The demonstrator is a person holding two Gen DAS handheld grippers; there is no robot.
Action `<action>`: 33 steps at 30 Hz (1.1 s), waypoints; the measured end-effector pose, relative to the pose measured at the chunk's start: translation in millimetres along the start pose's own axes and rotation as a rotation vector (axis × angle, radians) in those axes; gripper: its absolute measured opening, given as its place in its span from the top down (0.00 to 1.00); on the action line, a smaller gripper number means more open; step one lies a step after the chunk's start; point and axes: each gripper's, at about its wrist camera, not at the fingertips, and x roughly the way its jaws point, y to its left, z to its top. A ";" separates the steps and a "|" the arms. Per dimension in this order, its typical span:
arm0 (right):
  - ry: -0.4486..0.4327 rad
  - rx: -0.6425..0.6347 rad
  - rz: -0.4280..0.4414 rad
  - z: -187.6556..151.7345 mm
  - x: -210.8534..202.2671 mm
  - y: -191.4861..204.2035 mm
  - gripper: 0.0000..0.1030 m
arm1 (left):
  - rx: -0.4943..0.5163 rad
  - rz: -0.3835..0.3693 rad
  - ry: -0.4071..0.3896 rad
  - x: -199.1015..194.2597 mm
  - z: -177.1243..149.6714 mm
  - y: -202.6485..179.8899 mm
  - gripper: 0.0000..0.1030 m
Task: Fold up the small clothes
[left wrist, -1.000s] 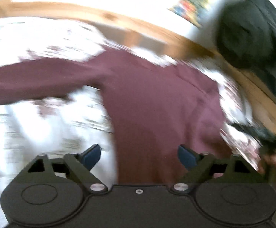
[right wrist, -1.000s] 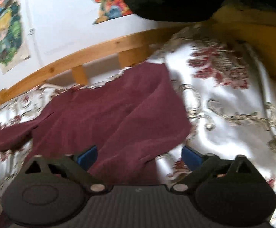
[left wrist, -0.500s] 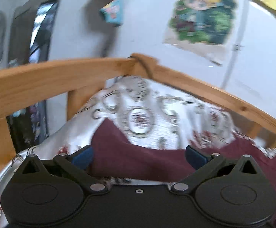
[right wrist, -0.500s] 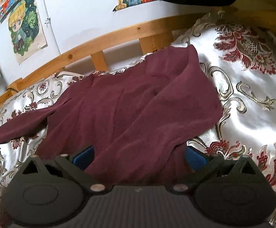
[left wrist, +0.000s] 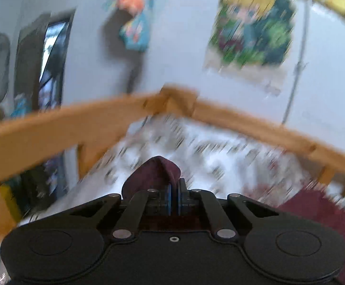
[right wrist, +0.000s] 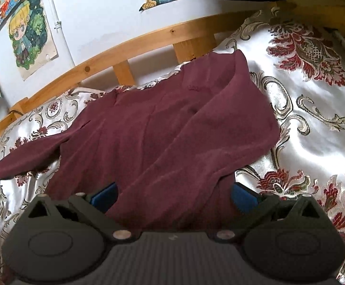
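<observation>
1. Currently the maroon top (right wrist: 162, 128) lies spread on the floral bedspread (right wrist: 315, 123), its body running from the near edge of the bed toward the wooden rail (right wrist: 148, 40) at the far edge, with one sleeve (right wrist: 22, 161) stretched out toward the left edge.
2. To do this fold well, the sleeve end should probably be carried low and straight across onto the body, keeping the cloth taut enough to avoid a twist, and released only once it lies flat.
3. The left gripper (left wrist: 173, 190) has its blue pads pressed together, pinching a bunched tip of the maroon fabric; its view is blurred, so how much cloth sits in the pinch is unclear.
4. The right gripper (right wrist: 173, 194) is spread wide, its blue pads (right wrist: 104, 194) on either side of the top's near hem; it grips nothing, and whether the pads touch the cloth cannot be told.
5. Judging by the layout, the right side could steady the hem while the sleeve comes over.
</observation>
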 end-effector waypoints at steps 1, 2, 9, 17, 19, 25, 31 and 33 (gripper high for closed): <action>-0.003 -0.001 0.000 0.3 -0.7 0.6 0.00 | -0.009 -0.029 -0.042 -8.5 7.0 -7.4 0.96; -0.007 -0.002 0.002 0.7 -1.6 0.8 0.00 | -0.020 -0.059 -0.073 -16.3 14.4 -16.4 0.96; -0.043 -0.004 0.013 6.0 -9.7 0.7 0.00 | 0.080 -0.435 -0.198 -59.3 39.6 -112.0 0.96; -0.089 0.006 0.003 11.2 -18.4 -11.0 0.00 | 0.258 -0.871 0.008 -59.7 -15.6 -243.5 0.95; -0.103 0.012 -0.013 12.5 -20.2 -17.0 0.00 | 0.285 -0.936 0.084 -53.9 -39.7 -265.0 0.95; -0.135 0.046 -0.080 17.6 -19.9 -42.1 0.00 | 0.349 -1.014 0.324 -39.5 -116.5 -299.5 0.93; -0.128 0.099 -0.101 18.5 -14.6 -59.5 0.00 | 0.330 -1.026 0.443 -26.6 -148.9 -300.2 0.80; -0.118 0.100 -0.096 17.0 -12.0 -59.7 0.00 | 0.340 -1.031 0.473 -27.2 -152.9 -299.0 0.63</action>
